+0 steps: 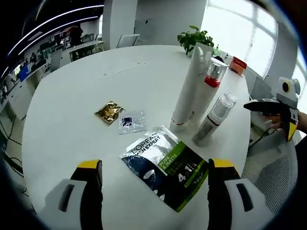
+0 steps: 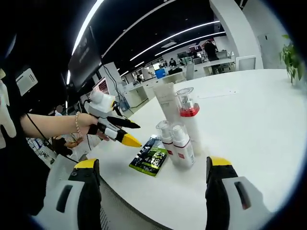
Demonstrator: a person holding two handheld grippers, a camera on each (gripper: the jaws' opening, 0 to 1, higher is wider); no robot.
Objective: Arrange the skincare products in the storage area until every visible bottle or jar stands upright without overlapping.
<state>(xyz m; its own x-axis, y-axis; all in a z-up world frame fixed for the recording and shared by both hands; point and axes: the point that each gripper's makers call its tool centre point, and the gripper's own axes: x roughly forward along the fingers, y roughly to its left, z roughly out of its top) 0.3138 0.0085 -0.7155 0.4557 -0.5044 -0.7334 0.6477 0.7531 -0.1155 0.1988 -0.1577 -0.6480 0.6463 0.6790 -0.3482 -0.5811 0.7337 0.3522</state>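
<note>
Left tongs [image 2: 125,132] black with yellow tips, white housing, beaded bracelet [image 2: 76,123] (at the wrist), right tongs [image 1: 283,118] alike

Smooth white counter [image 1: 72,96] showing a matt sheen; glossy foil sachet [image 1: 165,165] lying just ahead of the left tool [image 1: 156,184]; crinkled gold foil packet [image 1: 109,112]; clear plastic-capped bottles [image 2: 176,143]; matt white tube [image 1: 188,91] beyond.

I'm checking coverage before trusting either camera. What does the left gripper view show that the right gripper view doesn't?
Left gripper view: a gold sachet and a small clear sachet lying flat on the white table.

Right gripper view: a person's hand holding the left gripper, jaws apart.

Both: the upright white tube, the red-collared bottle, and the flat green-and-black packet.
</note>
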